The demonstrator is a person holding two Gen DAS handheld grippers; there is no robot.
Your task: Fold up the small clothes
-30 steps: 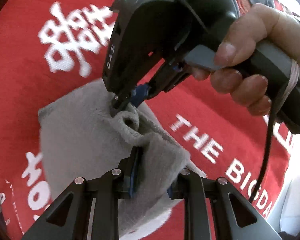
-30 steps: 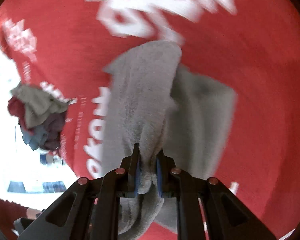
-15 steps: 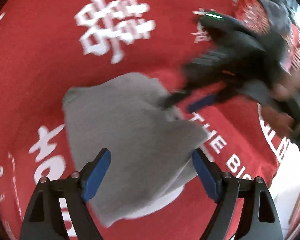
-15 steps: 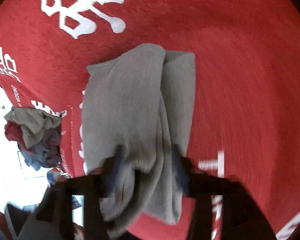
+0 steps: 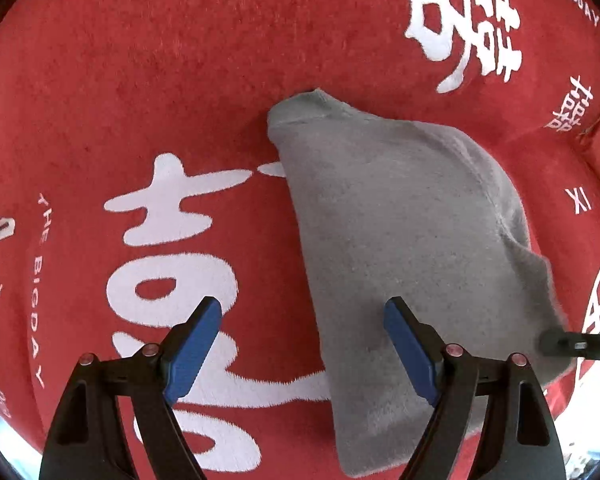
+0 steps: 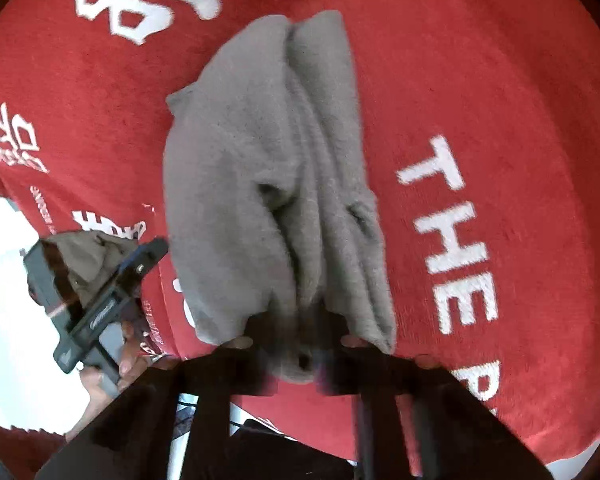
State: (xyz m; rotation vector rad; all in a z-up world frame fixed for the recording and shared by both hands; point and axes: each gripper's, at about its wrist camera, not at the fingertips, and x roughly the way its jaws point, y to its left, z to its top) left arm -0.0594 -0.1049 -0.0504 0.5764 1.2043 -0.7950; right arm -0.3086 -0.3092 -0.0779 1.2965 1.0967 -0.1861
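A folded grey cloth [image 5: 400, 220] lies on the red spread [image 5: 140, 80] with white lettering. My left gripper [image 5: 302, 308] hovers open over the cloth's left edge. Its right blue pad [image 5: 408, 344] is above the cloth and its left pad is above the red spread; neither touches anything. In the right wrist view the grey cloth [image 6: 260, 160] runs away from me in long pleats. My right gripper [image 6: 300, 320] is blurred, its jaws closing tight on the cloth's bunched near end. The right gripper's tip [image 5: 572, 346] shows at the cloth's right corner.
The red spread [image 6: 480, 80] fills both views. A hand [image 6: 112, 368] holds the left gripper [image 6: 100, 292] at the left, with an olive garment [image 6: 80, 252] from a pile behind it. A bright floor shows past the spread's lower edges.
My left gripper let go of the grey cloth, opened wide and swung away sideways. The right gripper opened briefly, then closed again on the cloth's near end. The cloth now lies flat.
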